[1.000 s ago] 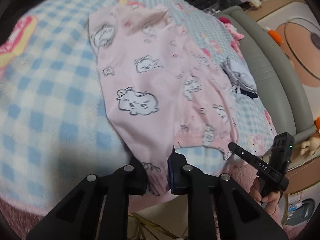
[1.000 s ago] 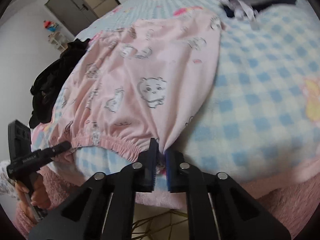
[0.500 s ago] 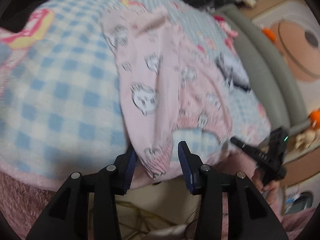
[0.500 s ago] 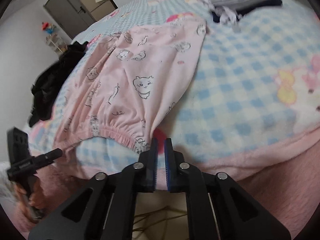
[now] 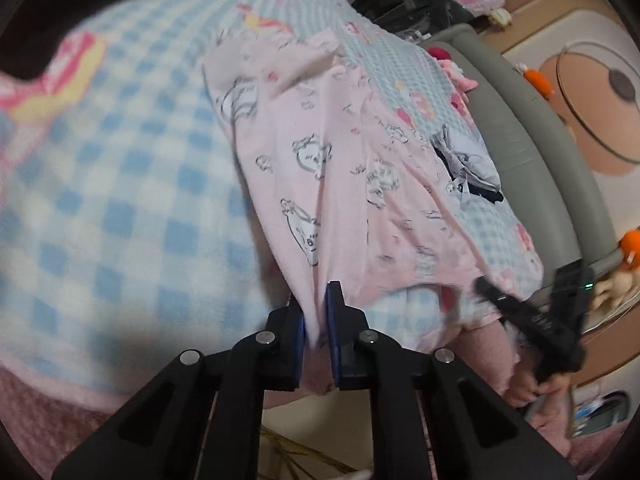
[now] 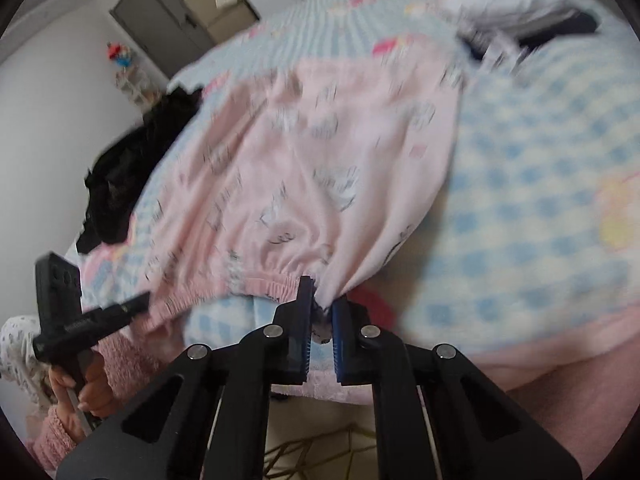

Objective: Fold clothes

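The left gripper (image 5: 316, 320) has just been closing and now pinches one waistband corner of the pink pyjama trousers (image 5: 320, 152). The right gripper (image 6: 320, 312), likewise just closing, clamps the opposite corner. From both tools the trousers run lengthwise away across the blue checked blanket (image 5: 120, 200), so the legs lie far from both hands alike.

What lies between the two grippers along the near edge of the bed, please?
The pink pajama garment's elastic waistband spans it in the right wrist view, from the right gripper to the left gripper, over the checked blanket.
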Demonstrator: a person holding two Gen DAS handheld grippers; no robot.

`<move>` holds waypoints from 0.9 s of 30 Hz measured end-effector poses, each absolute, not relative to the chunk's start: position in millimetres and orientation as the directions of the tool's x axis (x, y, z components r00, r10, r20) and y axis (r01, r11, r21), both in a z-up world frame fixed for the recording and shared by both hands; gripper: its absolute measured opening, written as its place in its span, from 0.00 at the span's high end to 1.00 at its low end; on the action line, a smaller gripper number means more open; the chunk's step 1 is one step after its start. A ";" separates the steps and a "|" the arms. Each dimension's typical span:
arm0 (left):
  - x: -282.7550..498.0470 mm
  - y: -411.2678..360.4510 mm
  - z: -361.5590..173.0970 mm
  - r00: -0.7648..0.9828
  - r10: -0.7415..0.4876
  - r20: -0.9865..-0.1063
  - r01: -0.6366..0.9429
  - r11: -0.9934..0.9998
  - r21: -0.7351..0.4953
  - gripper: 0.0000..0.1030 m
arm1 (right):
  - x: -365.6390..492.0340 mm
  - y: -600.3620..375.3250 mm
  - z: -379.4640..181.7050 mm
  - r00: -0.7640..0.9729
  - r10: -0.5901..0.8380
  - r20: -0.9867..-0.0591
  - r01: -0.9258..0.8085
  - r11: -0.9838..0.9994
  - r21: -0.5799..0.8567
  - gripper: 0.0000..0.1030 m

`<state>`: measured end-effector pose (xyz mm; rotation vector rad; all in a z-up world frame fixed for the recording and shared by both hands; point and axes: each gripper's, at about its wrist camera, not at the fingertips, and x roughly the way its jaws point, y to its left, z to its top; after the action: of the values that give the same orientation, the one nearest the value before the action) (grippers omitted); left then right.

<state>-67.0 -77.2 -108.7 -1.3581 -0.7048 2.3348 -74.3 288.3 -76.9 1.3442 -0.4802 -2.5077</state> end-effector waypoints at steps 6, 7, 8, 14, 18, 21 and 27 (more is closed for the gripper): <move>-72.8 -76.6 -123.6 -0.391 0.445 -0.806 -0.050 -0.884 -0.464 0.90 | -82.7 305.2 -92.5 -0.490 -0.310 -0.814 -0.012 -0.932 0.363 0.93; -73.0 -77.9 -125.7 -0.383 0.455 -0.804 -0.045 -0.878 -0.476 0.90 | -85.8 306.8 -109.5 -0.437 -0.321 -0.841 -0.045 -0.925 0.376 0.92; -73.2 -79.2 -127.9 -0.375 0.466 -0.801 -0.040 -0.872 -0.488 0.89 | -85.9 308.0 -120.3 -0.411 -0.334 -0.848 -0.069 -0.916 0.395 0.92; -79.2 -102.8 -104.1 -0.448 0.497 -0.743 -0.049 -0.844 -0.535 0.72 | -75.8 315.7 -91.2 -0.531 -0.245 -0.811 -0.096 -0.934 0.345 0.76; -108.8 -114.2 -91.2 -0.481 0.452 -0.751 -0.043 -0.868 -0.494 0.72 | -86.3 308.9 -60.5 -0.593 -0.207 -0.778 -0.038 -0.958 0.284 0.74; -143.3 -126.2 -90.5 -0.505 0.451 -0.736 -0.010 -0.856 -0.517 0.72 | -105.5 293.8 -51.2 -0.581 -0.240 -0.777 0.044 -0.963 0.265 0.65; -217.5 -155.4 -100.4 -0.536 0.398 -0.745 0.098 -0.847 -0.523 0.72 | -168.5 214.4 -64.1 -0.463 -0.332 -0.822 0.217 -0.941 0.258 0.63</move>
<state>-217.5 -155.4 -100.4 -1.4074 -0.7791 2.4875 -168.5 214.4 -64.1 1.4070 -0.1658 -2.4364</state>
